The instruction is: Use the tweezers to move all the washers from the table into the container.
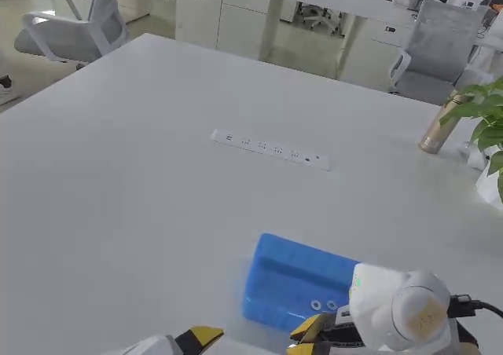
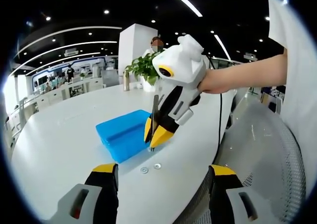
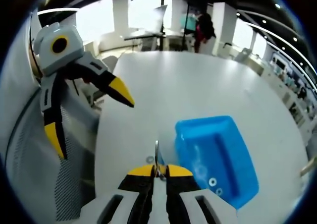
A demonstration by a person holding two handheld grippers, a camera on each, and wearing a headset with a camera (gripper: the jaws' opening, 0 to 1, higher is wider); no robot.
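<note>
Pinching the tweezers (image 2: pixel 154 112) upright between pressed-together jaws, the right gripper (image 2: pixel 156 136) is pointing their tips down at the surface (image 1: pixel 157 182) beside the container (image 2: pixel 124 132). Two washers (image 2: pixel 144 170) are lying near the tips and two more inside the container, while the left gripper (image 3: pixel 95 129) is hovering nearby, jaws spread.

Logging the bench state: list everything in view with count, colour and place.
Table: one, white, under everything.
Container: one, blue, near table edge.
Washers: silver; two in the container, at least two beside it.
Tweezers: one, dark, in right gripper.
Power strip: one, white, mid-table.
Bottle: one, gold, far right.
Plant: one, green, right edge.
Chairs: two, pale grey, beyond the table.
Left gripper: one, white and yellow, fingers open.
Right gripper: one, white and yellow, shut on tweezers.
</note>
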